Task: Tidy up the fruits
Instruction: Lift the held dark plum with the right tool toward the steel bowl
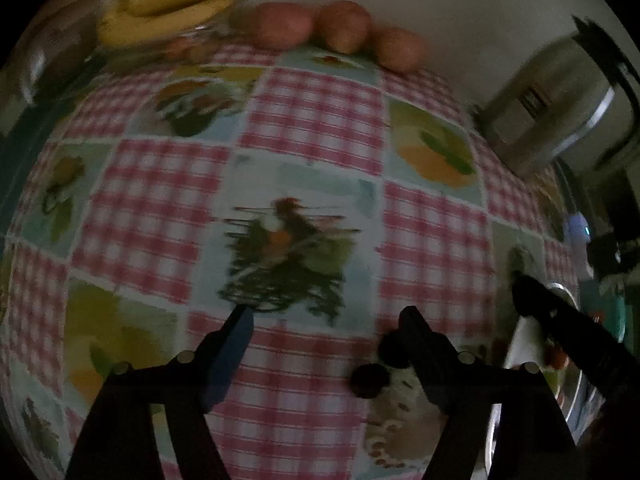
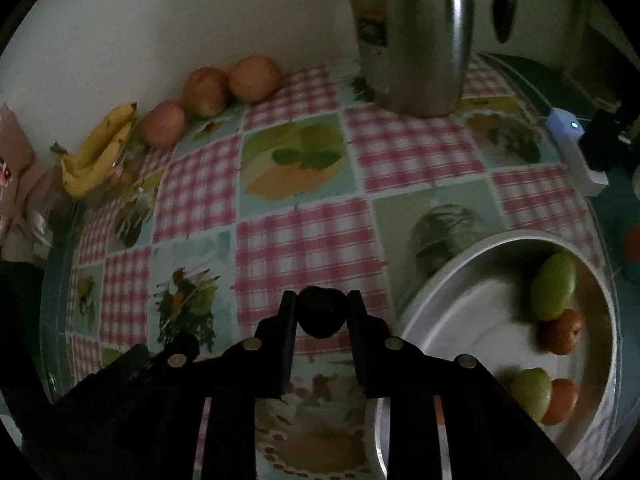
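Right wrist view showed the right gripper (image 2: pixel 322 312) clamped on a small dark round fruit (image 2: pixel 322 314), pads pressing its two sides at the widest part, the fruit held clear above the tablecloth (image 2: pixel 304 240) and just left of the tray (image 2: pixel 500 240). The fruit appeared light and firm-skinned, possibly a plum; its kind could not be confirmed in the dim light. Judged likely to bruise under hard pressure and to roll once released, so a hold across the middle was judged sound, with a low release advisable. The tray already held two green fruits (image 2: pixel 554 286) and two orange ones (image 2: pixel 560 338), grouped at its far side. Beyond, three apples (image 2: pixel 206 92) and bananas (image 2: pixel 98 152) lay along the wall, with a steel kettle (image 2: pixel 412 40) standing behind the tray. In the left wrist view, the left gripper (image 1: pixel 328 320) stood with fingers apart, nothing between them, over bare cloth; two small dark blobs (image 1: pixel 370 380) lay beside its right finger, unidentified.
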`<state>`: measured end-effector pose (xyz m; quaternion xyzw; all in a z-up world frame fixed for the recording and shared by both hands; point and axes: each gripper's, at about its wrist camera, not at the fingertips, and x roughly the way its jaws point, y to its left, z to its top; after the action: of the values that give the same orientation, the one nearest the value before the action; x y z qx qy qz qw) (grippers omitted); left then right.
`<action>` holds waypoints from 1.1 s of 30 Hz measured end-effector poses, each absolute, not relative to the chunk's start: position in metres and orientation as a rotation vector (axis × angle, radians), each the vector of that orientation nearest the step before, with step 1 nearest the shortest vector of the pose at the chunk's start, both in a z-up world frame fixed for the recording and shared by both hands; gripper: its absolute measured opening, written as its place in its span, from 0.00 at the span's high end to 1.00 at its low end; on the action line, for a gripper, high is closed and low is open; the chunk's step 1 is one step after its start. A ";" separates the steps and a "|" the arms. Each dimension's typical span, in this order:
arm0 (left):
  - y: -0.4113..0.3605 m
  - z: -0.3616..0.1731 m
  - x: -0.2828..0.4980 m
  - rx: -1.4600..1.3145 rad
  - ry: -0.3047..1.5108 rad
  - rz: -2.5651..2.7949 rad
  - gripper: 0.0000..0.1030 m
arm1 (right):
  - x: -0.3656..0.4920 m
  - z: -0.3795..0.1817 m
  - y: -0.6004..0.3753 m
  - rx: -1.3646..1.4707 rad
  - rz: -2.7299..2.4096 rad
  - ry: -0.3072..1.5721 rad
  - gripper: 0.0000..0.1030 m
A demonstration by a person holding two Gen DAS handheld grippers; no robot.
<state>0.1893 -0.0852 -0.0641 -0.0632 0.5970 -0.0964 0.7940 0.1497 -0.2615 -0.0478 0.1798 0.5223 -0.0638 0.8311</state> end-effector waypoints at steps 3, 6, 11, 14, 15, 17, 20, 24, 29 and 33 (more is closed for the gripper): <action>-0.103 -0.067 0.187 -0.108 1.295 -0.252 0.30 | 0.147 -0.046 -0.271 0.404 -0.142 1.104 0.75; -0.117 -0.070 0.183 -0.082 1.302 -0.283 0.34 | 0.145 -0.045 -0.278 0.417 -0.148 1.105 0.75; -0.136 -0.080 0.180 -0.055 1.318 -0.303 0.35 | 0.143 -0.046 -0.284 0.423 -0.149 1.110 0.75; -0.141 -0.087 0.181 -0.044 1.328 -0.299 0.37 | 0.142 -0.048 -0.287 0.428 -0.148 1.115 0.75; -0.141 -0.089 0.180 -0.047 1.329 -0.300 0.40 | 0.141 -0.048 -0.288 0.430 -0.148 1.118 0.75; -0.141 -0.091 0.181 -0.052 1.331 -0.299 0.42 | 0.140 -0.050 -0.289 0.434 -0.150 1.122 0.75; -0.140 -0.092 0.180 -0.050 1.324 -0.290 0.47 | 0.140 -0.051 -0.290 0.444 -0.151 1.127 0.75; -0.138 -0.091 0.180 -0.051 1.318 -0.283 0.57 | 0.140 -0.051 -0.290 0.451 -0.147 1.128 0.75; -0.138 -0.092 0.181 -0.062 1.319 -0.292 0.68 | 0.140 -0.052 -0.289 0.454 -0.148 1.134 0.75; -0.137 -0.091 0.179 -0.079 1.322 -0.300 0.71 | 0.140 -0.053 -0.289 0.454 -0.150 1.138 0.75</action>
<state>0.1793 -0.1369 -0.0914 -0.0365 0.6115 -0.1386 0.7782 0.1402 -0.2885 -0.0528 0.2130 0.5334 -0.0703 0.8156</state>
